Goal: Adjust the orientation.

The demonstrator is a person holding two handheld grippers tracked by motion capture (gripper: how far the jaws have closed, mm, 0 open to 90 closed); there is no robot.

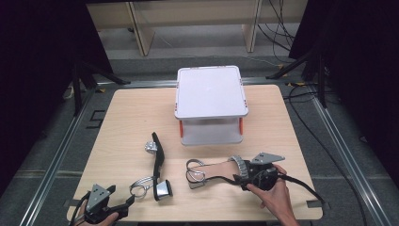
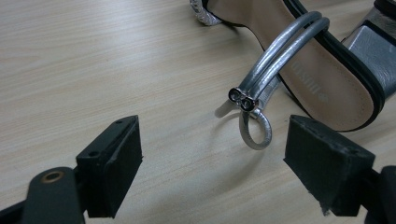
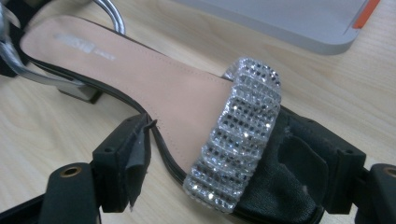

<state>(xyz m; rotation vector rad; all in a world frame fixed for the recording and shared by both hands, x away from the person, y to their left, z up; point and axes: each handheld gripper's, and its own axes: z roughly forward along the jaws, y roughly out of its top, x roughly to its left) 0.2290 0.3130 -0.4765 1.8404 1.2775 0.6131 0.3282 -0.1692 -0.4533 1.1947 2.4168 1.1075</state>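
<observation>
The pale wooden desk [image 1: 127,117] carries a white two-tier rack [image 1: 211,92] with orange posts at its far middle, and every other thing lies on the near side of that rack. Just in front of the rack, toward the right, lies a flat sandal [image 3: 140,88] with a tan insole, a thin black sole edge, a broad band of silver sequins [image 3: 238,140] across the toe and a silver tube ankle loop at the heel; its toe points right and its heel left. The right tongs [image 3: 215,158] stand around the toe end of this sandal, their black jaws against the two edges of the sole at the sequin band, clamped on it, with a hand [image 1: 275,195] gripping them from below. To the left of the rack's front lies the second sandal [image 1: 159,167], resting on its side, its silver block heel [image 1: 164,189] nearest the person and its toe pointing up toward the rack. Its doubled silver strap [image 2: 280,51] ends in two small studs and a ring on the desk. The left tongs [image 2: 212,163] sit at the near left corner, well apart from the rack, jaws spread wide and holding nothing, the strap ring just beyond them.
</observation>
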